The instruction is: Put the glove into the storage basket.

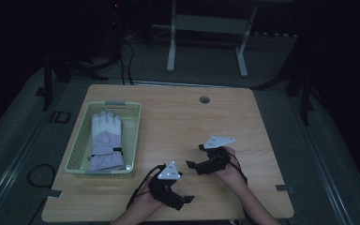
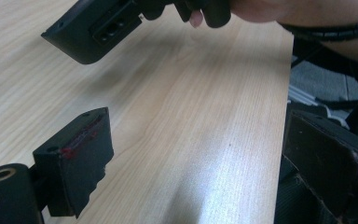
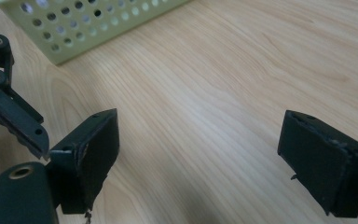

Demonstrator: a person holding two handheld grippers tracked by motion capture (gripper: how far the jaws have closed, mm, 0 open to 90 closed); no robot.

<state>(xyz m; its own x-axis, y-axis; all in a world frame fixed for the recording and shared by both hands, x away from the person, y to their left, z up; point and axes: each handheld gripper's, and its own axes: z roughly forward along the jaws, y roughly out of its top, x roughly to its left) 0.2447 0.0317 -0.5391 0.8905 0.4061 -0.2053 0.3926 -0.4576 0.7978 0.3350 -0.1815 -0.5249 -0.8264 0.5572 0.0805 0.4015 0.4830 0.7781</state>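
Low over the table's near edge, my left gripper [image 1: 183, 193] points toward the table's right side. In the left gripper view its jaws [image 2: 200, 163] stand wide apart, so it is open with bare wood between them. My right gripper [image 1: 195, 156] hovers just right of it and points left; it is open too [image 3: 207, 163], with nothing held. A white and lavender glove [image 1: 105, 140] lies flat in the pale green basket [image 1: 136, 136] at the table's left. One black jaw of the right gripper [image 2: 93, 28] hangs over the wood ahead of the left one.
The wooden table [image 1: 178, 122] has a round cable hole [image 1: 204, 99] near its far edge. The basket's perforated wall [image 3: 88, 28] stands ahead of the right gripper, and links of the left gripper [image 3: 14, 121] sit close at its left. A white desk frame [image 1: 206, 37] stands on the floor beyond.
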